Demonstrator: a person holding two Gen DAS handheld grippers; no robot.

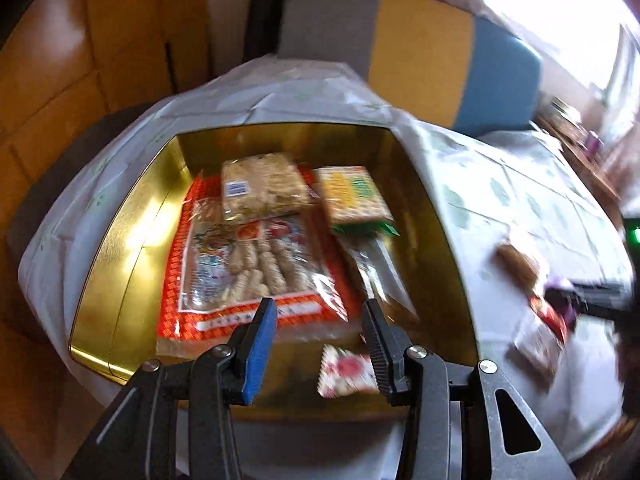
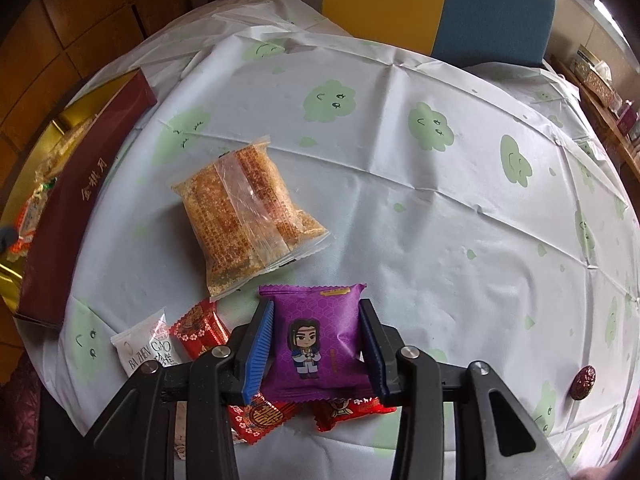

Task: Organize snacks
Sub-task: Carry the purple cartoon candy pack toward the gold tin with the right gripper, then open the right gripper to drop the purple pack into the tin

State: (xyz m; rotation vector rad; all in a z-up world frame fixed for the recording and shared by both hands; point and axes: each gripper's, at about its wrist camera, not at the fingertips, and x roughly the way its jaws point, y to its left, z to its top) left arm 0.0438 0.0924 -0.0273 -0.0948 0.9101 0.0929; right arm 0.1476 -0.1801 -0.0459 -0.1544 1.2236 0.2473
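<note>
We've got the gold tin (image 1: 132, 240) open, with a big orange-bordered bag of twisted sticks (image 1: 248, 264) flat inside, a clear pack of pale puffed bars (image 1: 264, 184) lying on its far end and a green-and-yellow packet (image 1: 356, 196) beside that. A small red-and-white packet (image 1: 344, 370) sits by the near wall. Out on the cloth, a purple cartoon-figure packet (image 2: 316, 340) sits over red wrappers (image 2: 200, 330), with a clear pack of golden crispy bars (image 2: 244, 212) beyond it.
</note>
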